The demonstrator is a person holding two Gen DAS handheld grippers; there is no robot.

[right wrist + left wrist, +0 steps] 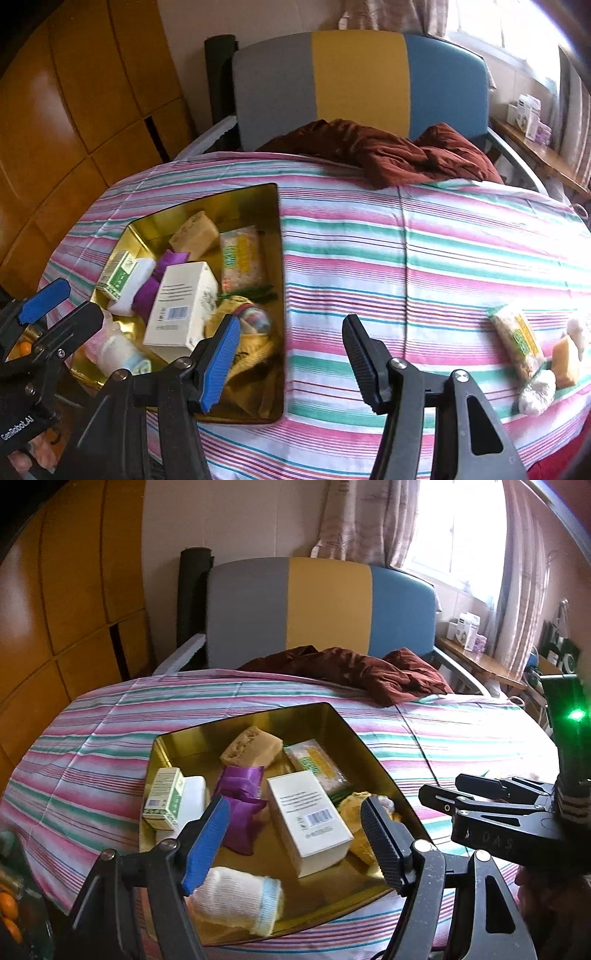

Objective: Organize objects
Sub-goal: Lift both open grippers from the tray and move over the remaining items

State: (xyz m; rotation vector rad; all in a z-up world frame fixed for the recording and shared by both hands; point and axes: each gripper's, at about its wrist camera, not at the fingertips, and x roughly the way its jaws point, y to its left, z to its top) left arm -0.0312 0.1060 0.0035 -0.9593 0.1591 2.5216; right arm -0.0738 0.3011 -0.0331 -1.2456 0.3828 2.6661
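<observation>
The right hand-held gripper [291, 363] is spread and empty; the loose snack packet [517, 341] lies on the bed to its right, long axis pointing away, well apart from the gold tin [279, 295].

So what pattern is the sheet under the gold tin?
The sheet has pink, green and white stripes, clearest in the right wrist view.

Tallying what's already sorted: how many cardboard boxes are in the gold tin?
2. A large white box lies mid-tin; a small green-and-white box stands at the left wall of the tin. Others may be hidden underneath.
</observation>
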